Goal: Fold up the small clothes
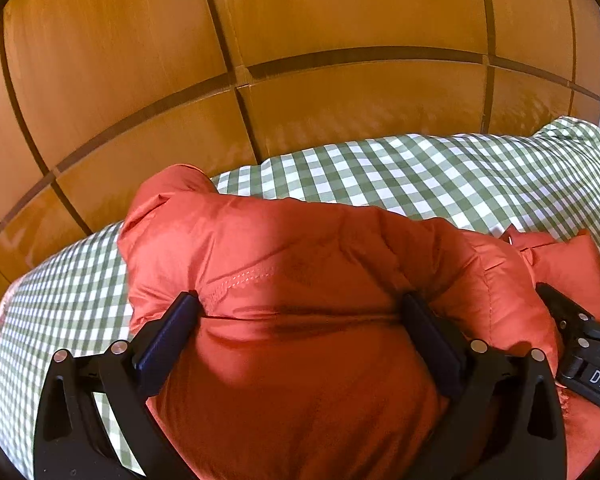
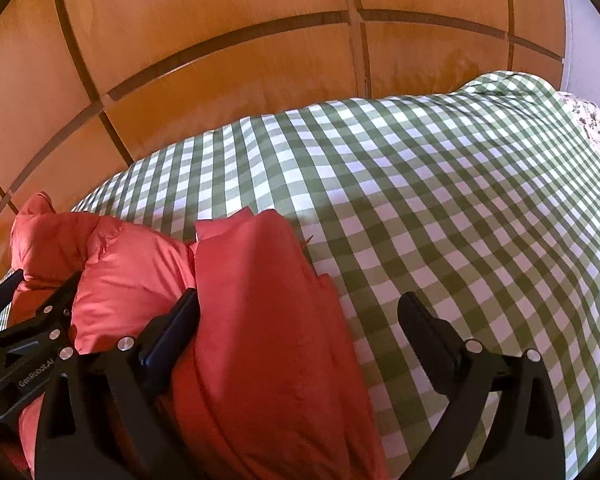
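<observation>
Orange padded jacket (image 1: 300,280) lies bunched on the green-checked cover (image 2: 460,208), near the edge facing the wooden panelling (image 1: 340,8). Left gripper (image 1: 300,310): jaws spread wide, puffed fabric bulging between them; grip cannot be confirmed. Right gripper (image 2: 298,308): released, left finger touching the jacket's folded edge, right finger over the cover.

The right gripper (image 2: 300,312) stands wide open over a green checked cloth (image 2: 440,200), its left finger (image 2: 176,328) touching an orange puffy jacket (image 2: 252,320). The left gripper (image 2: 32,320) shows at the left edge, against the jacket. Wooden panels (image 2: 220,40) rise behind.
</observation>
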The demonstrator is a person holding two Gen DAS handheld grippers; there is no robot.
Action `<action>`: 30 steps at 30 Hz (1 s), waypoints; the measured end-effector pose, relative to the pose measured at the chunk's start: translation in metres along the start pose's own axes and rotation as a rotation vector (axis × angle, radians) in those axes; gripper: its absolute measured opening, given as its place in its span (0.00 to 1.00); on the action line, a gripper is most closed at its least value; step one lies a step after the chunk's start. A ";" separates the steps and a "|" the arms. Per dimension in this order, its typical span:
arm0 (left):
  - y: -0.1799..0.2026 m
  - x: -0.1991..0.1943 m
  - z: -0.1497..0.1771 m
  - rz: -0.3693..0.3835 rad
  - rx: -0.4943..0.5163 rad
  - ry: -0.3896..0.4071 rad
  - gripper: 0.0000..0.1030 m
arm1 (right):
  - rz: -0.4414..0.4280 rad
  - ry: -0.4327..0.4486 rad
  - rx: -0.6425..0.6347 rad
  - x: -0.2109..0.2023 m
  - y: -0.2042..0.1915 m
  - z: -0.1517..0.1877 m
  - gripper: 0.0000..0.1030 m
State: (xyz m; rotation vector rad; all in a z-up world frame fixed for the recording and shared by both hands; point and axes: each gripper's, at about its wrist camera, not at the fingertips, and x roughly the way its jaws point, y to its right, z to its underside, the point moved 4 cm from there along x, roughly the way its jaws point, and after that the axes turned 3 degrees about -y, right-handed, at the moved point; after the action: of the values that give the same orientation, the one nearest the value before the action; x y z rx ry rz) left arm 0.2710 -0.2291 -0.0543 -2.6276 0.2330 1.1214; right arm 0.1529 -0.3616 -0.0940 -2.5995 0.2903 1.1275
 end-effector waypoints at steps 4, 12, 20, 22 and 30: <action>0.001 0.010 -0.002 0.001 -0.006 0.000 0.97 | 0.012 0.001 -0.002 0.007 -0.002 -0.003 0.94; -0.001 -0.001 0.001 -0.032 -0.001 0.024 0.97 | 0.012 0.024 -0.016 0.005 -0.003 -0.001 0.95; -0.013 -0.048 0.027 0.071 -0.048 0.058 0.97 | 0.013 0.061 -0.024 -0.002 -0.005 0.002 0.96; -0.017 -0.064 0.034 0.106 -0.062 0.067 0.97 | 0.007 0.063 -0.017 -0.002 -0.003 0.002 0.96; -0.051 -0.082 0.080 0.208 -0.204 0.066 0.97 | -0.011 0.075 0.000 -0.007 -0.001 0.003 0.97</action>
State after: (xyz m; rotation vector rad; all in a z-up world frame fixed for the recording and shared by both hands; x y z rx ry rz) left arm 0.1733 -0.1528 -0.0382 -2.8771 0.4357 1.1807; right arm 0.1467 -0.3588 -0.0909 -2.6440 0.2917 1.0272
